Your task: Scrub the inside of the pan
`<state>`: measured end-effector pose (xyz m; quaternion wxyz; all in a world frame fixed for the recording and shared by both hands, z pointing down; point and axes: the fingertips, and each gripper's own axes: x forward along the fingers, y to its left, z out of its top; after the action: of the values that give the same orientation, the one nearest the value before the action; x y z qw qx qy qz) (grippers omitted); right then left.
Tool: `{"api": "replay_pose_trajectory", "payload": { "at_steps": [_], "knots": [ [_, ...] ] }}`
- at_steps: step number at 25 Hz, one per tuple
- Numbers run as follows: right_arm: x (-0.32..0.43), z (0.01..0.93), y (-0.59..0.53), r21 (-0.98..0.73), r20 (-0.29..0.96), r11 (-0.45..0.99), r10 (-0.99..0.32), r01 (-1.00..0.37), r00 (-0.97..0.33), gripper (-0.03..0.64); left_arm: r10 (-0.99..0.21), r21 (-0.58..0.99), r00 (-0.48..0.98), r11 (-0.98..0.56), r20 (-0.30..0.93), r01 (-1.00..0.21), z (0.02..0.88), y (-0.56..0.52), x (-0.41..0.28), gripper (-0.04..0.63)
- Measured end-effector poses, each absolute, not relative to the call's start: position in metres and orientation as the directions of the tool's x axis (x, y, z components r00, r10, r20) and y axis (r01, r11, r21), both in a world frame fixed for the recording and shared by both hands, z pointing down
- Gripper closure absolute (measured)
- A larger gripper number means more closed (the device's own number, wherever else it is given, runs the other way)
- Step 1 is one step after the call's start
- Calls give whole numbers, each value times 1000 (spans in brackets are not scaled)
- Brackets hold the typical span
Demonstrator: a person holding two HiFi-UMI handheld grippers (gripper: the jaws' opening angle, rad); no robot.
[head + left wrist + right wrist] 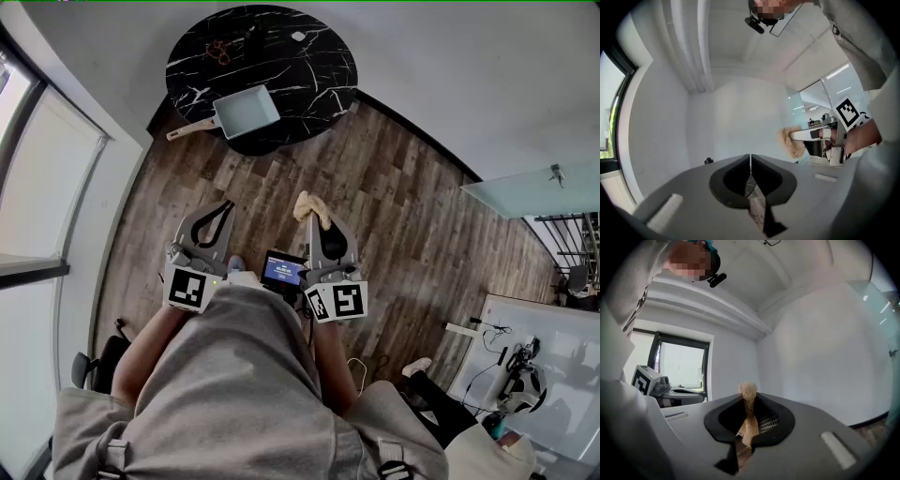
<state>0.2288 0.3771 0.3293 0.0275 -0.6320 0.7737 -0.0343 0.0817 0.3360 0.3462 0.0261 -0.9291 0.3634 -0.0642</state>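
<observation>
A pale blue square pan (247, 111) with a light handle lies on the round black marble table (309, 80) far ahead of me. Both grippers are held level near my body, well short of the table. My left gripper (223, 208) is shut with nothing between its jaws, which meet in the left gripper view (750, 159). My right gripper (317, 212) is shut on a tan scrubbing sponge (310, 208), whose fuzzy top sticks out past the jaws in the right gripper view (748, 391). The sponge (791, 142) also shows in the left gripper view, to the right.
A small brown object (219, 50) and a white scrap (298, 37) lie on the table's far side. Wood floor (412, 234) lies between me and the table. A window wall (42, 187) runs along the left; a glass panel (525, 187) and desk clutter are at the right.
</observation>
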Motion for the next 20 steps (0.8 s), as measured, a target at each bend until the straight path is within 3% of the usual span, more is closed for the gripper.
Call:
{"api": "replay_pose_trajectory", "payload": {
  "at_steps": [12, 20],
  "knots": [
    [242, 338, 350, -159, 19, 233, -971, -959, -239, 568, -696, -103, 706, -718, 128, -689, 348, 313, 80, 586],
    [233, 344, 298, -165, 68, 230, -967, -959, -244, 568, -736, -95, 659, -675, 156, -732, 357, 273, 43, 586]
  ]
}}
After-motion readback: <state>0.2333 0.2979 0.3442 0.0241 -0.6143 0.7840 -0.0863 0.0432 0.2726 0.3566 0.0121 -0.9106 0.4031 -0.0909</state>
